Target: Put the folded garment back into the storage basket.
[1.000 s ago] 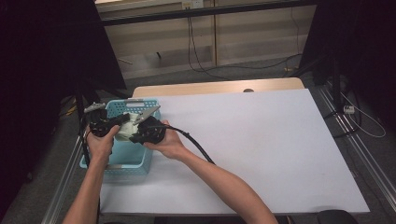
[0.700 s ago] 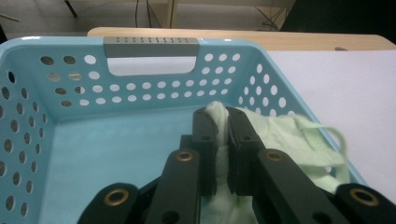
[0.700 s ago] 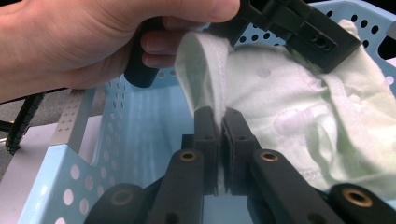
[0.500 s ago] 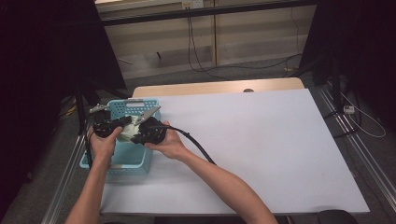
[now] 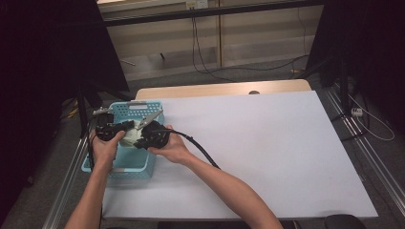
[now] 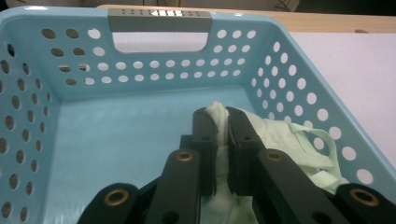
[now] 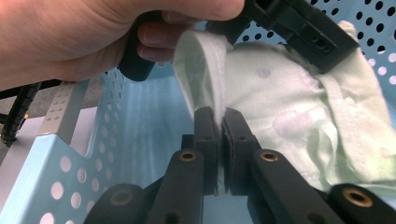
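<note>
Basically nothing has shifted vs the earlier high view pics: both hands sit over the same spot, so the lift out hasn't begun, by my read. Left gripper [image 5: 128, 125] has its jaws nearly shut, pinched on a fold of the pale green cloth [image 6: 285, 140]; right gripper [image 5: 137, 130] likewise clamped tight on another edge of the same cloth, seen w/ fabric rising from between its jaws in the right gripper view. Cloth lies inside the blue basket [image 5: 143, 164], bunched toward one side, most of it resting on the basket floor. Two grips on two edges suggests it's about to be raised & spread, prob onto the white table [image 5: 267, 143] to the right, which is bare.

Around: basket sits at the table's left edge, its grey handle [image 6: 160, 18] at the far wall. In the way: the basket walls, the cloth must clear the rim; a loose strap-like strip [image 6: 322, 140] could snag on it. Cable [image 5: 198, 145] from the right gripper trails over the table, close to where the cloth would pass
</note>
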The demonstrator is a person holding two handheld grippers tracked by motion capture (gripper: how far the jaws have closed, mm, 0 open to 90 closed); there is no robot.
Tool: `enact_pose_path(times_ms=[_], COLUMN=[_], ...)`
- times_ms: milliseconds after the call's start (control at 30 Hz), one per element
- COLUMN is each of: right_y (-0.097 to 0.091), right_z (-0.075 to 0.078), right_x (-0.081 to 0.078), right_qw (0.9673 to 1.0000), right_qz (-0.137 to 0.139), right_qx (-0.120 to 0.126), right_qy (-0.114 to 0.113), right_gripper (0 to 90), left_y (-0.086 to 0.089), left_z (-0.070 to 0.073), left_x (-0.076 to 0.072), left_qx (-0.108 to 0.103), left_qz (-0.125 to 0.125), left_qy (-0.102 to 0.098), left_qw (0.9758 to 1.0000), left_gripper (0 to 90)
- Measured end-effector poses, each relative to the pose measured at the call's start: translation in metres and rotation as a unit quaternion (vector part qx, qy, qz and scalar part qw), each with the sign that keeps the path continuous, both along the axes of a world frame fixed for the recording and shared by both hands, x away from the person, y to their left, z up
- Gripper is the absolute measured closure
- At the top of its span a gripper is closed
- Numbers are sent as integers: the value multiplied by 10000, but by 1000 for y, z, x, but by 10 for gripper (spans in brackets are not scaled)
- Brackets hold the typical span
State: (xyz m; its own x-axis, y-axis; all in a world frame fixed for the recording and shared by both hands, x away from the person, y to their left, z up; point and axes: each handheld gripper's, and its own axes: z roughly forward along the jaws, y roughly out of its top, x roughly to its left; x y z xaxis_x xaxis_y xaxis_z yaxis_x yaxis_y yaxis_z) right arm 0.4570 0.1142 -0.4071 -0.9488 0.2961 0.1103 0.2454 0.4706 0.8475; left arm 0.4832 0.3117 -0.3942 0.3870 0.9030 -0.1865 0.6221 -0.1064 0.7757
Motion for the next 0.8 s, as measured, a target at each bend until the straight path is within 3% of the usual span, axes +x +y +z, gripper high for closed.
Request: enact_pose_path(times_ms=[267,367,467,500,533,733,800], right_y=[1,2,2,3,3,2,0], right_z=[-5,-7,-7,-7,-7,-1,3], right_x=[2,3,3,3,3,0,0], right_qw=[10000,9999,9999,9999,9998,9998,9997], right_qz=[-14,-18,-14,-25,-39,-37,-62], right_qx=[5,3,24,26,21,104,142], right_qy=[96,112,147,156,176,177,163], right_gripper=[863,820,729,675,654,578,570], left_y=[-4,-5,-5,-4,-4,-4,-4], left_z=[-3,-4,-5,-5,-5,-3,-1], left_x=[5,7,8,9,9,9,8], left_qx=[181,269,204,164,247,144,88], left_qz=[-74,-47,11,26,96,179,161], left_qy=[110,182,226,208,207,136,27], left_qw=[9997,9995,9995,9996,9994,9996,9998], left_gripper=[834,815,685,604,544,390,338])
